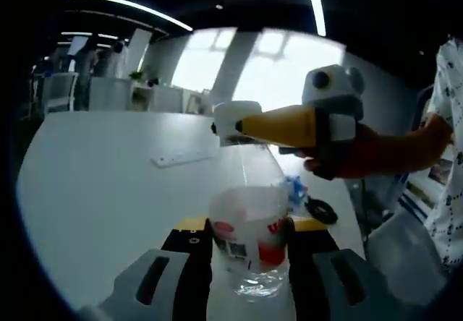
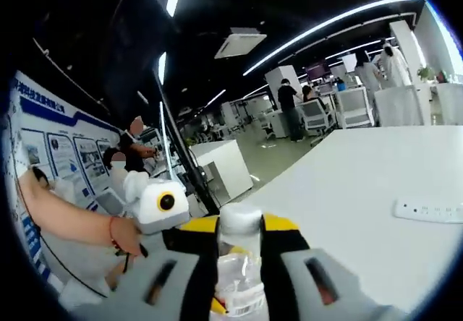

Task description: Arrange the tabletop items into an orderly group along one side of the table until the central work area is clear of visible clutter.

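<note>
A clear plastic bottle [image 1: 249, 241] with a red and white label lies lengthwise between the two grippers, above the white table [image 1: 108, 191]. My left gripper [image 1: 249, 228] is shut on its lower body, the jaws pressing both sides. From the right comes my right gripper [image 1: 233, 127], its yellow jaws shut on the bottle's white cap [image 1: 235, 115]. In the right gripper view the cap [image 2: 240, 220] and neck stand between the jaws of my right gripper [image 2: 240, 236]. A person's hand [image 2: 123, 238] holds the other tool at the left.
A white power strip [image 1: 181, 158] [image 2: 430, 211] lies flat on the table. A blue wrapper [image 1: 295, 189] and a black item [image 1: 320, 210] sit near the table's right edge. People, desks and chairs [image 2: 354, 104] stand far behind.
</note>
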Available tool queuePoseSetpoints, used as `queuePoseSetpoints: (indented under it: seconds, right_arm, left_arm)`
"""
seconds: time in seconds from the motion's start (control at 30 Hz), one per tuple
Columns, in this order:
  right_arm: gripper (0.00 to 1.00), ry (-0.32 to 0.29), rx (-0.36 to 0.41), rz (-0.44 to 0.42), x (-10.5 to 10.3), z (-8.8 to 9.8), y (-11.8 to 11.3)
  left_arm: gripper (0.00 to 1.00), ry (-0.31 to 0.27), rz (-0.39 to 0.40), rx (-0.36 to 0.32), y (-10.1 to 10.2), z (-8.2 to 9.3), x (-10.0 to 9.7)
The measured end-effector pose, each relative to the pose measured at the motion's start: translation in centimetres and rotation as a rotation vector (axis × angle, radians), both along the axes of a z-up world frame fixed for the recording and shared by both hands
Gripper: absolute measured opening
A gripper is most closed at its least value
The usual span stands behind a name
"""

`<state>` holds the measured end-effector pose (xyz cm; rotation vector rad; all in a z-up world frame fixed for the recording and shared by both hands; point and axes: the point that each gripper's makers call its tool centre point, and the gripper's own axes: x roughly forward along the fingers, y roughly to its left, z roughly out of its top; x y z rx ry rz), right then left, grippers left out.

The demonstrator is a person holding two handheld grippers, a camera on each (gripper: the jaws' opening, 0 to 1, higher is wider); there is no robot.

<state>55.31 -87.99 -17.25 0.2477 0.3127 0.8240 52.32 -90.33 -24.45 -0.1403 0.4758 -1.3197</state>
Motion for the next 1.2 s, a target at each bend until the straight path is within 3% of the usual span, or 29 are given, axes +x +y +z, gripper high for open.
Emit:
queuePoseSetpoints:
  seconds: [0.47, 0.87, 1.2]
  right_arm:
    - [0.18, -0.107, -0.084, 0.03, -0.2, -1.1, -0.1]
    - [0.18, -0.187, -0.186, 0.039, -1.0, -2.5, 0.2]
    - [0.18, -0.202, -0.228, 0.039, -1.5, -3.3, 0.5]
  left_arm:
    - [0.37, -0.077, -0.056, 0.054, -0.4, -1.5, 0.7]
    - [0.36, -0.13, -0.088, 0.051, 0.0, -2.7, 0.3]
    - [0.36, -0.155, -0.095, 0.041, 0.3, -3.5, 0.2]
